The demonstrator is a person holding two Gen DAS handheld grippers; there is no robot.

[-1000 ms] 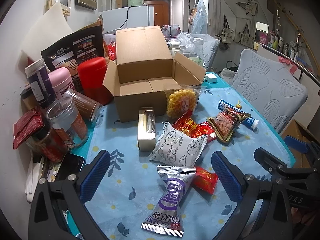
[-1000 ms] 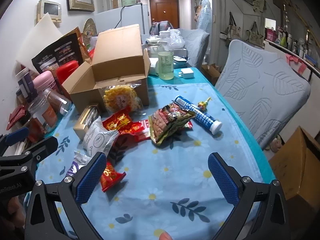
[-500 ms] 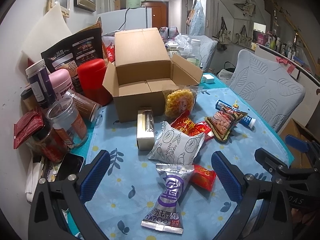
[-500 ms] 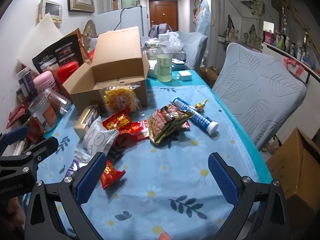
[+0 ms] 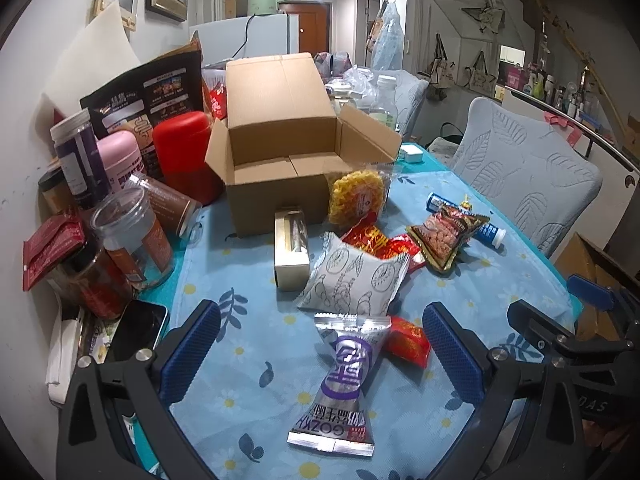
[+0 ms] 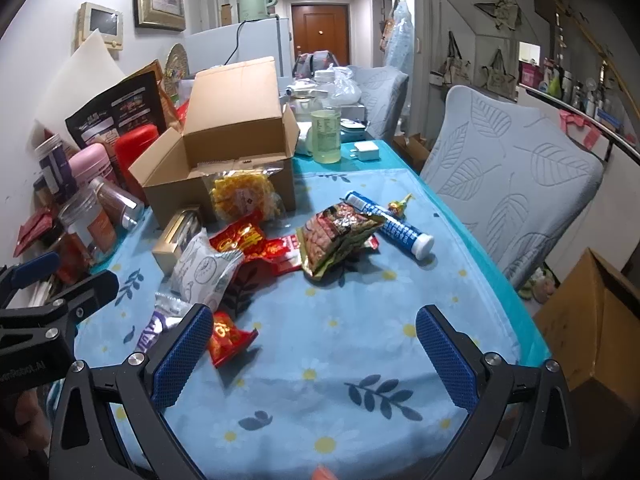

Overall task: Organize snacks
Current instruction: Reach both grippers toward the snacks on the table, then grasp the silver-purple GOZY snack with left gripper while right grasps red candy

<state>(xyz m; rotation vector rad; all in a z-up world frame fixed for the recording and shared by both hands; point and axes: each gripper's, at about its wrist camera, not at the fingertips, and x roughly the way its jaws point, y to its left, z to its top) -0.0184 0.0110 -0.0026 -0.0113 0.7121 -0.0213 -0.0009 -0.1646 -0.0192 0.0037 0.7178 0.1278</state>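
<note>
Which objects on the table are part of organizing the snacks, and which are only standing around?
For the job:
cardboard box, open
purple packet
white pillow pack
red packets
yellow snack bag
nut bag
gold box

Just lying about:
jars
phone
blue tube
charger

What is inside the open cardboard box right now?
The cardboard box shows only bare inner walls and bottom flaps; no snacks visible inside. Its front wall hides the near floor strip.

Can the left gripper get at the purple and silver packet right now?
Probably yes. The left gripper is open, and the purple and silver packet lies flat between its fingers with nothing on top; only a red packet touches its side.
</note>
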